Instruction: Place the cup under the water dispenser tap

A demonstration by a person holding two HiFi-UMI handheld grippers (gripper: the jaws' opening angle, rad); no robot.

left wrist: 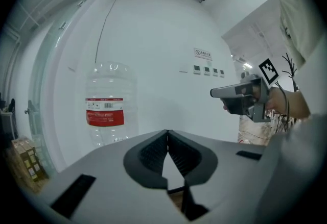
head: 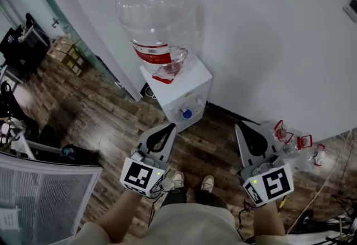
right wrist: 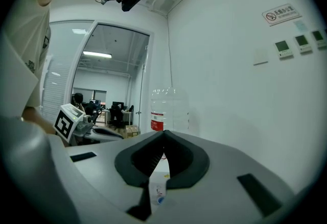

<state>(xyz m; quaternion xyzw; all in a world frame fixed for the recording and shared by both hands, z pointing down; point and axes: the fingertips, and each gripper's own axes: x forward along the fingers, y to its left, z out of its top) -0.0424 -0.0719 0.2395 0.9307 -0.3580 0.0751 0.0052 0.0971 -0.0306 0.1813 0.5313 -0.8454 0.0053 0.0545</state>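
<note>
Above the wood floor (head: 111, 121), facing the water dispenser (head: 187, 90), my left gripper (head: 166, 129) and right gripper (head: 241, 126) are both clenched on nothing and no cup shows anywhere, so I reckon fetching one comes first.

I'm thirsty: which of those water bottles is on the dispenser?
The red-labelled bottle, neck down on the dispenser; the other bottles are on the floor by the wall.
</note>
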